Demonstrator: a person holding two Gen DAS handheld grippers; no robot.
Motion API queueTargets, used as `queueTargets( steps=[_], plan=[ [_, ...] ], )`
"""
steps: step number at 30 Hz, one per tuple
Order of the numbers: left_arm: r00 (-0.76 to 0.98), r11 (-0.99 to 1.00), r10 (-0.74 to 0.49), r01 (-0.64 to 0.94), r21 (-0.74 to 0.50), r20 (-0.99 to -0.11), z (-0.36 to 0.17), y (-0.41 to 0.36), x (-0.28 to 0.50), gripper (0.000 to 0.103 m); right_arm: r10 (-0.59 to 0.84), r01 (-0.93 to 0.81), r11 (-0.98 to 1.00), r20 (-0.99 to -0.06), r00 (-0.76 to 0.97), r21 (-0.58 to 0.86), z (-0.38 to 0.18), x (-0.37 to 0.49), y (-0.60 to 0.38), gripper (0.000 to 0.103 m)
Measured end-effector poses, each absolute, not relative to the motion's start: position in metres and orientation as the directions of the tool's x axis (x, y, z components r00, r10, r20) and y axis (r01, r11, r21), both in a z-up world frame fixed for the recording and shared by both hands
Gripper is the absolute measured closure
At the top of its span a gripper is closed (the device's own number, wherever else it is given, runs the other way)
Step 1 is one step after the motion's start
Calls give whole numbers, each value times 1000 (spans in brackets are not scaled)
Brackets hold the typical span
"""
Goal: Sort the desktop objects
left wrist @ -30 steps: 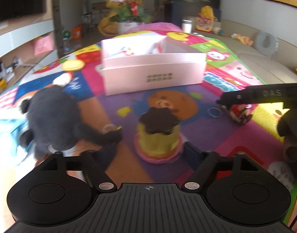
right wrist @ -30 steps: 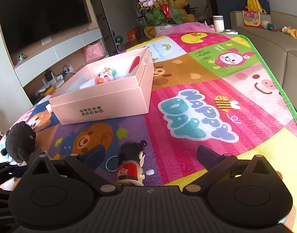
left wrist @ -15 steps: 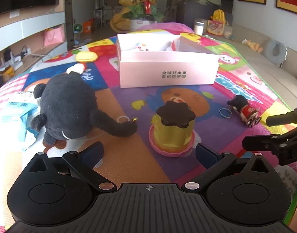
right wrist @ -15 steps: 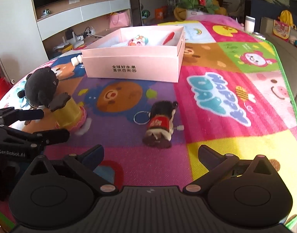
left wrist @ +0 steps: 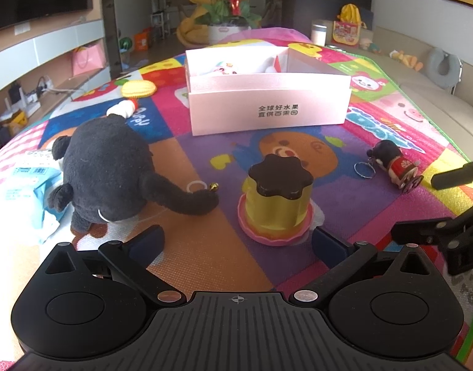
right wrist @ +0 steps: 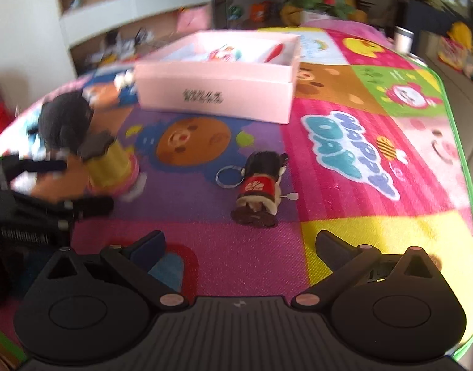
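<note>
A yellow pudding toy with a brown lid and pink base stands on the play mat just ahead of my left gripper. That gripper is open wide and its pads do not touch the toy. A black plush lies to its left. A wind-up doll in red lies on the mat ahead of my right gripper, which is open and empty. The pink box sits beyond, with toys inside. In the blurred right wrist view the left gripper flanks the pudding toy.
A keyring lies beside the doll. A white ring rests by the plush's arm. A yellow knitted piece, a small white toy and a blue packet lie at left. The mat's green edge borders a sofa.
My left gripper's jaws spread wider and stand clear of the pudding toy. My right gripper drew back from the doll and rolled; the doll now lies farther ahead.
</note>
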State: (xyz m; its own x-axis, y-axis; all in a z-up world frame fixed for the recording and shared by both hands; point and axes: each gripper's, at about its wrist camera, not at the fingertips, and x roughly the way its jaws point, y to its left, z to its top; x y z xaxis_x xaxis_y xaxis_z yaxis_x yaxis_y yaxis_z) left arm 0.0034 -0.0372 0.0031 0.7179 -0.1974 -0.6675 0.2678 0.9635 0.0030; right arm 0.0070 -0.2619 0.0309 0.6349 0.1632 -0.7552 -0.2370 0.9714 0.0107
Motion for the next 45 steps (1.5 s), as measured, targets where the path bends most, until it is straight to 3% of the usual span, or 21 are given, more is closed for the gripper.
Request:
queueTargets(
  steps=[5,7,13,17,23,24,25,27,31,36,45],
  plan=[
    [718,964,-198,268,2,-667,3,-37,3,0,127,-188,982,-683,719,-16,46,7,-267,3],
    [718,964,-198,268,1,-667,3,-37,4,0,136,-199,980,-686,715,-12,48,11,-266,15],
    [719,963,-200,268,0,-666,4,-37,3,0,217,-248,967,-707,673,60,43,18,-257,27],
    [719,963,-200,268,0,-666,4,-37,3,0,340,-332,932,-667,662,146,52,9,-254,28],
    [719,963,-200,268,1,-666,4,-37,3,0,227,-274,961,-647,728,29,59,7,-263,28],
    [719,963,-200,268,1,-666,4,-37,3,0,215,-250,968,-641,737,37,60,8,-269,33],
    [719,963,-199,268,1,-666,4,-37,3,0,199,-220,974,-631,750,45,62,10,-276,47],
    [719,963,-199,268,1,-666,3,-37,3,0,163,-167,985,-619,768,52,68,18,-287,58],
    [718,963,-199,268,2,-667,4,-37,3,0,116,-140,990,-610,784,9,69,49,-299,58],
    [712,962,-198,271,4,-674,5,-38,4,0,144,-197,980,-675,724,-2,49,87,-299,58],
    [709,961,-202,278,3,-676,4,-38,6,0,166,-224,975,-719,675,14,39,35,-307,58]
  ],
)
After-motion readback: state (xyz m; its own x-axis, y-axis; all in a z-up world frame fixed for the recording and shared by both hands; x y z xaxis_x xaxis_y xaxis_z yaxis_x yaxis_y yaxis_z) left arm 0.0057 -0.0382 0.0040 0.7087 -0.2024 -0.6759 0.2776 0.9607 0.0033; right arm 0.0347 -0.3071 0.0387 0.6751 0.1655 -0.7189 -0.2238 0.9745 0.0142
